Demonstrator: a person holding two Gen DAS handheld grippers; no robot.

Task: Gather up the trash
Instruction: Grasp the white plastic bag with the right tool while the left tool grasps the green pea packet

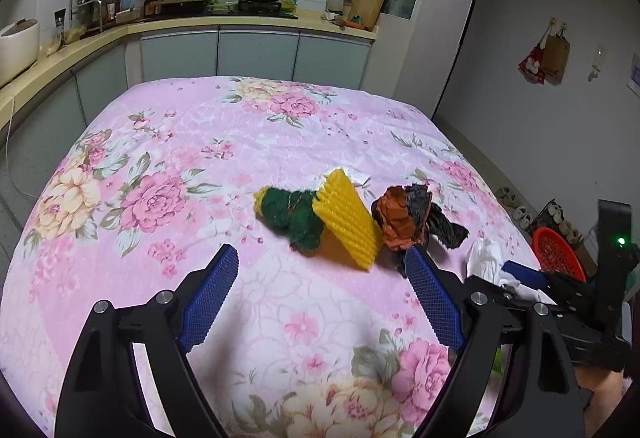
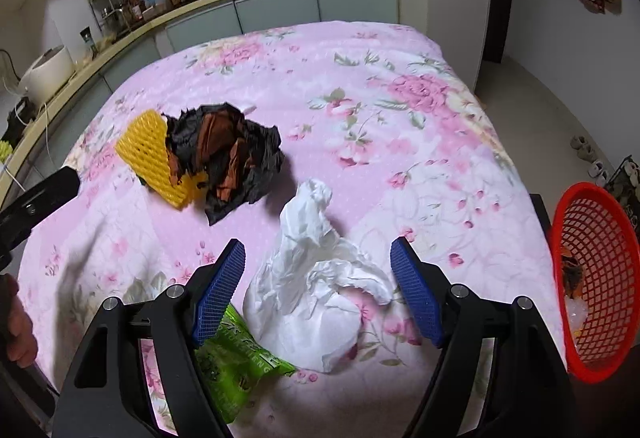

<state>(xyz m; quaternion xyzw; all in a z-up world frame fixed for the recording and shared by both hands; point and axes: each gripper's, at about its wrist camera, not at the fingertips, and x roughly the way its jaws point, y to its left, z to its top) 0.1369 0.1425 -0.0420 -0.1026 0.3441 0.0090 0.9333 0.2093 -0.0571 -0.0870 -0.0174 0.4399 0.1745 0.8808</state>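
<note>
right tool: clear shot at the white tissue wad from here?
Probably yes. The right tool is open with the white tissue wad already between its fingers, pads not touching it. Only the green wrapper lies close, under the left finger.

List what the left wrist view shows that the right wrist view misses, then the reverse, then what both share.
Only the left wrist view: a green wad beside the yellow foam net.
Only the right wrist view: a green wrapper and scraps inside the red basket.
Both: the net, the black-and-orange wrapper, the white tissue, the basket, the floral cloth.
</note>
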